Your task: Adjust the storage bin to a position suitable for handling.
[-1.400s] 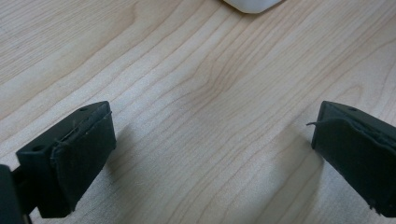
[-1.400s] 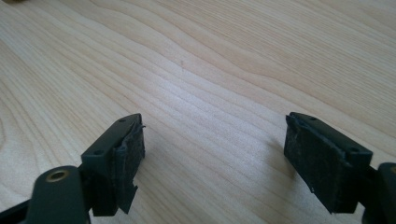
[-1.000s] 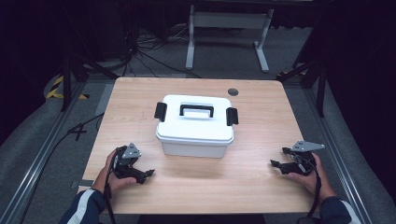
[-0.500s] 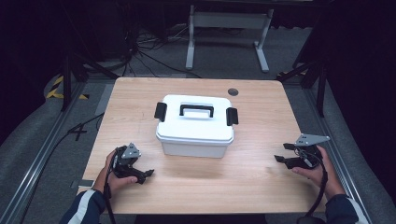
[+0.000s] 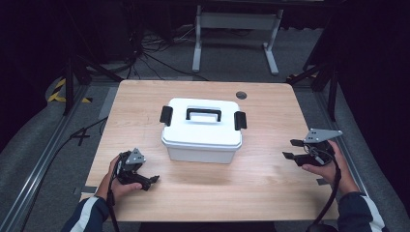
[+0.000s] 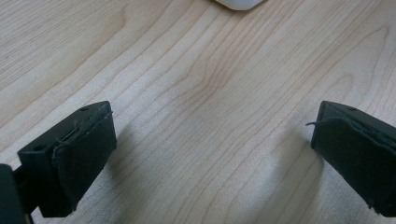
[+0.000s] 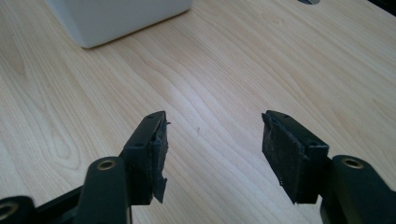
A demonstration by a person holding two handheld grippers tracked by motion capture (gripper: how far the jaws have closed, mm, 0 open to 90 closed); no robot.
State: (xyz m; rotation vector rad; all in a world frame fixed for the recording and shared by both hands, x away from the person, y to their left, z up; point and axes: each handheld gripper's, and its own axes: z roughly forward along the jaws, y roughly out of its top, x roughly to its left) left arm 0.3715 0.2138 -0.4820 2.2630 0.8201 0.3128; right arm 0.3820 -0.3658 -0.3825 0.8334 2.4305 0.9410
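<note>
A white lidded box (image 5: 202, 130) with a black handle and two black side latches stands at the middle of the wooden table (image 5: 270, 193). My left gripper (image 5: 151, 181) rests low at the front left, short of the box, its jaws wide open over bare wood (image 6: 210, 140). My right gripper (image 5: 290, 149) is held above the table's right side, pointing left toward the box. Its jaws (image 7: 212, 140) have just been closing but still stand apart with nothing between them. A corner of the box (image 7: 116, 16) shows ahead of it.
A round grey grommet (image 5: 241, 95) sits in the table's back right. Behind the table stand a metal frame's legs (image 5: 234, 29) and loose cables on the floor. Bare wood lies between each gripper and the box.
My right gripper has risen from the table and its jaws have narrowed. The left gripper and the box have not moved.
</note>
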